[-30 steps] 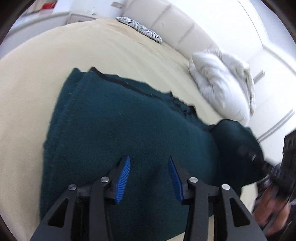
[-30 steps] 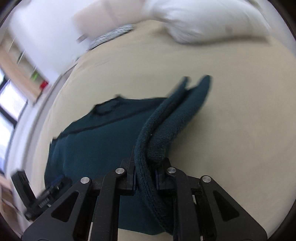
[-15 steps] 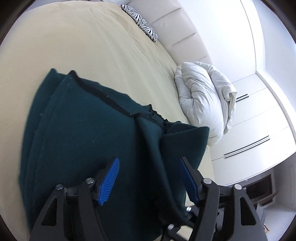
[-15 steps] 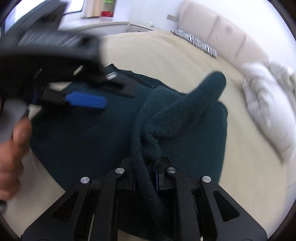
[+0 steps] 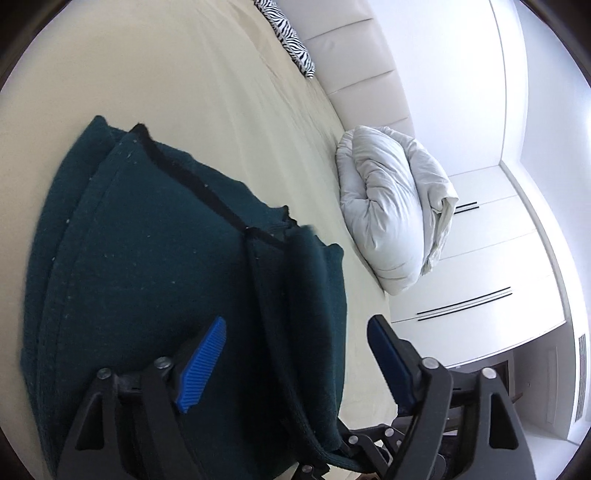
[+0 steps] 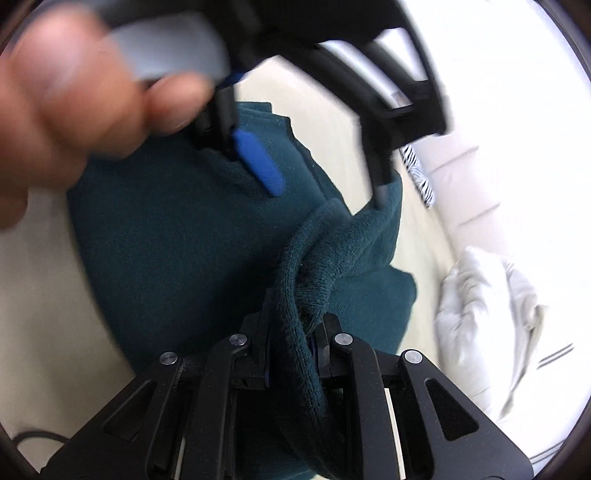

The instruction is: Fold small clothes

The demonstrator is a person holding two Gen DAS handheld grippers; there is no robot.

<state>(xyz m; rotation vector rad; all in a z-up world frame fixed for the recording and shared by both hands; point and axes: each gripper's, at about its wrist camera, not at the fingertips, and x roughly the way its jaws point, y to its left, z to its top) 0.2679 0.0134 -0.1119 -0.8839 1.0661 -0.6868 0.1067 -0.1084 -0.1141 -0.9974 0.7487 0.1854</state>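
Note:
A dark teal knit garment [image 5: 140, 280] lies on the cream bed, partly folded, with a black trimmed edge. My left gripper [image 5: 295, 354] is open, its blue pads on either side of a raised fold of the garment. In the right wrist view my right gripper [image 6: 291, 332] is shut on a thick edge of the same teal garment [image 6: 177, 236] and holds it up and over the rest. The left gripper [image 6: 317, 177] and the hand holding it show blurred at the top of that view, just above the cloth.
A bunched white duvet [image 5: 391, 214] lies on the bed to the right, and shows in the right wrist view [image 6: 487, 314]. A zebra-striped pillow [image 5: 288, 33] lies against the white padded headboard [image 5: 362, 85]. White wardrobe doors [image 5: 498, 266] stand beyond the bed.
My right gripper has carried the gripped edge leftwards across the garment towards my left gripper. My left gripper's jaws have opened wider and swung towards the lifted fold.

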